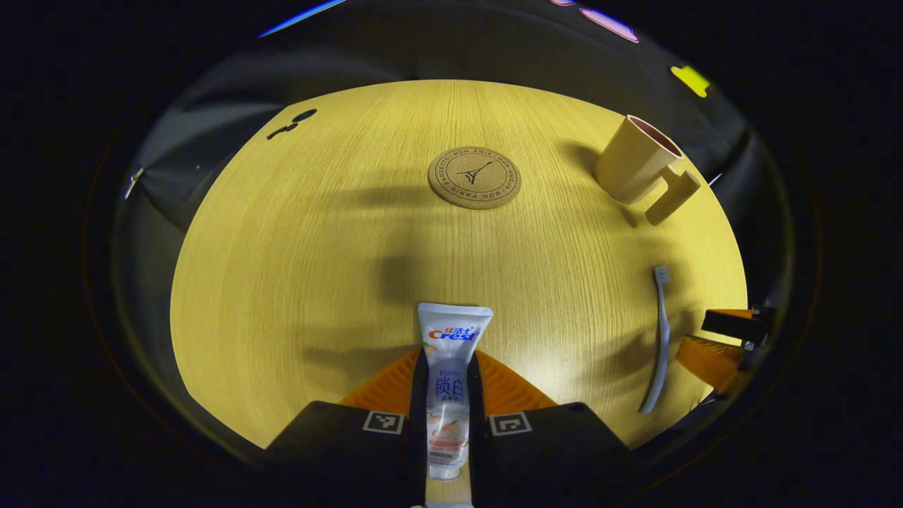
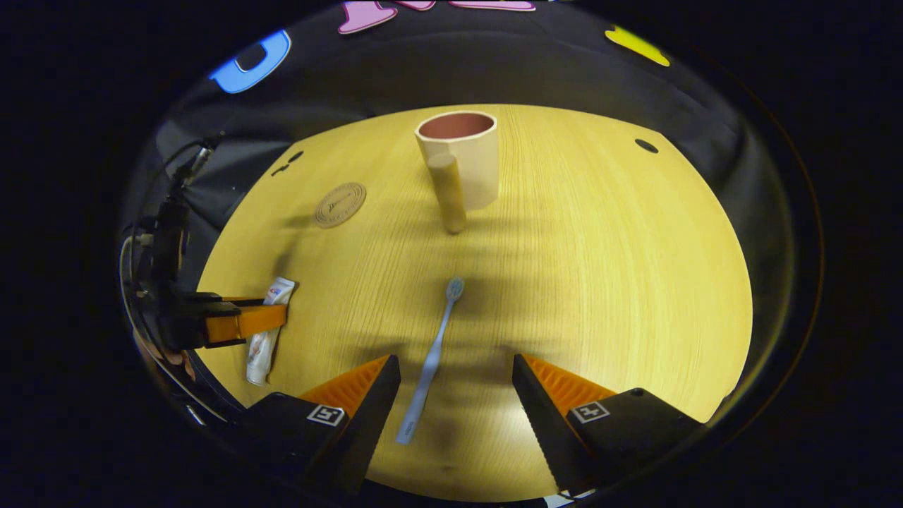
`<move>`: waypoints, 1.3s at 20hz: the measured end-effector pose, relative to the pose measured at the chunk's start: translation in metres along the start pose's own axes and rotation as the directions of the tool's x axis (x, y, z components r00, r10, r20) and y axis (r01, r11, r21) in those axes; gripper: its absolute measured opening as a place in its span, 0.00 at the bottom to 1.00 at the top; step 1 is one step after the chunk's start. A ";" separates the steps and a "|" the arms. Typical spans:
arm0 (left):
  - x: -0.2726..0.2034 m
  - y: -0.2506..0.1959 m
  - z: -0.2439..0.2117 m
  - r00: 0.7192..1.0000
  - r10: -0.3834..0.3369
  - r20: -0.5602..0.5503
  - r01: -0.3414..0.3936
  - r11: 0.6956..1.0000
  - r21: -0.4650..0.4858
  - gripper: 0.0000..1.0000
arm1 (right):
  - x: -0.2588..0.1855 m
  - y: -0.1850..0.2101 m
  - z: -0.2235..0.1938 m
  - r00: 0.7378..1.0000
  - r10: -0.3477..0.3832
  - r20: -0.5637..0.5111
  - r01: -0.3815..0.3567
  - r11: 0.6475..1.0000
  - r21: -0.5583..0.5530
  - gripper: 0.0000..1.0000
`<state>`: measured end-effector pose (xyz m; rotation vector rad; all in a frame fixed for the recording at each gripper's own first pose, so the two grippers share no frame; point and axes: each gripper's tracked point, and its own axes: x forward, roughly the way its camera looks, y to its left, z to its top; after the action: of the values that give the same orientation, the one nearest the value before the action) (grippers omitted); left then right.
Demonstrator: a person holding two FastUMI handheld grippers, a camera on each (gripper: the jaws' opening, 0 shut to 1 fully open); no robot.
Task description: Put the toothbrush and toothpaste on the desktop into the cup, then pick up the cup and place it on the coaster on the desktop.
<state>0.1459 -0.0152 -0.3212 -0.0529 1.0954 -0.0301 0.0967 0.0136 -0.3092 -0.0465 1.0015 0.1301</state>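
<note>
In the left gripper view, the left gripper (image 1: pixel 447 384) is closed on the toothpaste (image 1: pixel 449 381); both fingers press the tube's sides, and the flat crimped end points away from the camera. The coaster (image 1: pixel 474 177) lies on the desktop (image 1: pixel 296 268) beyond it. The cup (image 1: pixel 638 168) stands far right (handle toward the camera). The toothbrush (image 1: pixel 660 339) lies near the right gripper (image 1: pixel 726 342).

We count:
toothpaste tube (image 1: pixel 447 384): 1
toothbrush (image 2: pixel 432 355): 1
cup (image 2: pixel 462 164): 1
cork coaster (image 1: pixel 474 177): 1
table (image 1: pixel 296 282): 1
</note>
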 end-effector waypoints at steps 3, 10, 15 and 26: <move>0.001 0.000 -0.001 1.000 -0.005 0.022 0.004 1.000 0.006 0.30 | 0.011 0.002 -0.006 0.999 -0.045 -0.022 0.045 0.999 -0.006 0.99; 0.002 0.000 -0.001 0.999 -0.008 0.039 0.008 1.000 0.022 0.30 | 0.023 0.001 -0.003 0.990 -0.137 -0.038 0.137 0.991 0.003 0.71; 0.002 0.000 -0.001 0.999 -0.007 0.042 0.006 1.000 0.030 0.30 | 0.023 0.003 -0.004 0.990 -0.126 -0.056 0.127 0.992 0.003 0.24; 0.003 -0.001 -0.003 1.000 0.008 0.030 -0.009 1.000 0.027 0.30 | 0.010 -0.007 -0.018 0.999 0.014 -0.038 -0.016 0.999 -0.042 0.06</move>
<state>0.1449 -0.0161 -0.3254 -0.0243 1.0647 -0.0360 0.0877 0.0059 -0.3271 -0.0800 1.0365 0.1647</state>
